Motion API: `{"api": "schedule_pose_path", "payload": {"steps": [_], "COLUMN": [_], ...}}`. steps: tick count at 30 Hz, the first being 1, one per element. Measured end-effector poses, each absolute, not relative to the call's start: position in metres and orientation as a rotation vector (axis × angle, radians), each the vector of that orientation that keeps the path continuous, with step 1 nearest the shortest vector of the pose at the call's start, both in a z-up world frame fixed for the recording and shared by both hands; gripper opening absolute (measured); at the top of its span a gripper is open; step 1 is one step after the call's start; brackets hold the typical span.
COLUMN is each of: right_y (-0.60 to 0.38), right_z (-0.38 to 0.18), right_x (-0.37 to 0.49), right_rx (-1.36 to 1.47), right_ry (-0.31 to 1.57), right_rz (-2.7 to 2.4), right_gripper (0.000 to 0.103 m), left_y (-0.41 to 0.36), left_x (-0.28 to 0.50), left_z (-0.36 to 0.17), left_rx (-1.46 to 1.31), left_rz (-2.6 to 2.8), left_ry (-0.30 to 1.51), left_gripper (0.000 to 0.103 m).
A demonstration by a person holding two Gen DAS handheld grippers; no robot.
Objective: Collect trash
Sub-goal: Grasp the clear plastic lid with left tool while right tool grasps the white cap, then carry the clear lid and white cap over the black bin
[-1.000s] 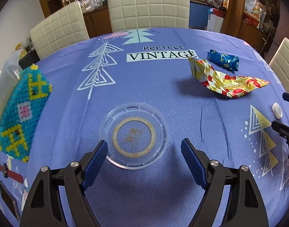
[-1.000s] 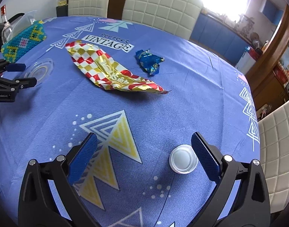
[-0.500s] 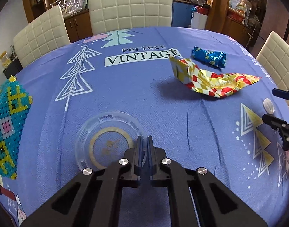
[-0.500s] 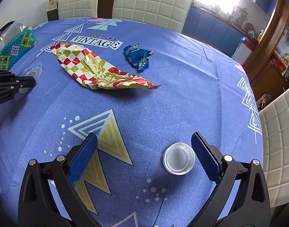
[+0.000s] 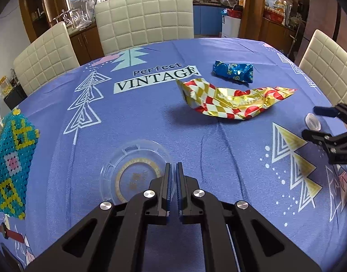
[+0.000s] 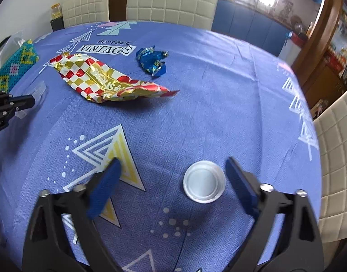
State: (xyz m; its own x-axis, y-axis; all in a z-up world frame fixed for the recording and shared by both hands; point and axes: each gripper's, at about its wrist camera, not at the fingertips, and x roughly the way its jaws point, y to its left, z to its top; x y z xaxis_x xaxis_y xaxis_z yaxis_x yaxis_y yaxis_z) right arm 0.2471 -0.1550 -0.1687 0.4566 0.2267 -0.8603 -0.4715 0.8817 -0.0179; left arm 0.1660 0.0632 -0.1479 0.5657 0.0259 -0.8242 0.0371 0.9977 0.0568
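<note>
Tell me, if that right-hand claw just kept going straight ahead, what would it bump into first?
Probably the small white cap: it lies on the tablecloth between the open right gripper's fingers, near the right one. Depth is hard to judge; beyond it, only bare cloth shows.

The tablecloth (image 5: 132, 117) is matt woven cloth with a fine herringbone texture and flat printed motifs; the clear lid (image 5: 119, 170) on it is smooth, glossy transparent plastic with a gold printed ring, and the small white cap (image 6: 204, 184) is smooth, slightly translucent plastic. The checkered wrapper (image 5: 232, 100) and blue wrapper (image 5: 233, 71) are crinkled, shiny metallic foil. Both grippers, left (image 5: 172, 170) and right (image 6: 173, 170), are matt black plastic with bright metal screw heads and ribbed blue pads (image 6: 240, 181); the chairs (image 5: 146, 18) are quilted cream leather-like upholstery with a soft sheen.
</note>
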Motion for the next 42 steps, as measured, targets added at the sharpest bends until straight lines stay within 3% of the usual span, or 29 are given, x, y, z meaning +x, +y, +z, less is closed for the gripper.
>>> {"api": "schedule_pose_path", "payload": {"steps": [3,4,8,12,18,24,25,26,27,28,31,34,39,41,42], "right_y": [-0.159,-0.159,-0.154,-0.146,-0.144,-0.164,-0.164,-0.164,-0.163,-0.164,-0.163,-0.164,-0.168,-0.169,-0.169], "right_z": [-0.171,-0.172,-0.169,-0.163,-0.152,-0.148,-0.147,-0.147,-0.147,-0.144,-0.148,-0.158,-0.171,-0.173,-0.173], "right_x": [0.246,0.246,0.241,0.231,0.218,0.227,0.228,0.228,0.228,0.226,0.235,0.246,0.255,0.255,0.254], "right_rx": [-0.252,-0.254,-0.272,-0.310,-0.324,-0.245,-0.258,-0.278,-0.287,-0.286,-0.282,-0.261,-0.233,-0.231,-0.225], "right_ry": [1.018,1.028,1.025,0.998,0.974,0.999,0.993,0.984,0.971,0.938,0.950,0.993,1.033,1.033,1.037], "right_rz": [0.453,0.457,0.482,0.509,0.512,0.474,0.451,0.433,0.423,0.420,0.409,0.412,0.413,0.407,0.420], "right_gripper": [0.057,0.045,0.023,0.021,0.008,0.011,0.023,0.061,0.090,0.095,0.092,0.070,0.067,0.041,0.042], "left_y": [0.055,0.052,0.042,0.037,0.035,0.033,0.033,0.033,0.033,0.032,0.029,0.027,0.028,0.028,0.027], "left_x": [0.167,0.168,0.169,0.166,0.157,0.149,0.149,0.149,0.150,0.150,0.153,0.157,0.165,0.168,0.168], "left_z": [-0.147,-0.147,-0.147,-0.142,-0.131,-0.127,-0.127,-0.127,-0.127,-0.127,-0.128,-0.131,-0.135,-0.135,-0.135], "left_rx": [0.073,0.073,0.081,0.091,0.083,0.088,0.088,0.088,0.090,0.092,0.101,0.097,0.093,0.091,0.092], "left_rz": [-0.027,-0.033,-0.057,-0.072,-0.089,-0.087,-0.087,-0.088,-0.089,-0.093,-0.100,-0.105,-0.108,-0.109,-0.109], "left_ry": [0.965,0.962,0.957,0.946,0.933,0.925,0.926,0.928,0.929,0.930,0.926,0.931,0.938,0.940,0.939], "left_gripper": [0.004,0.004,0.004,0.004,0.004,0.004,0.004,0.004,0.004,0.004,0.004,0.004,0.004,0.004,0.004]}}
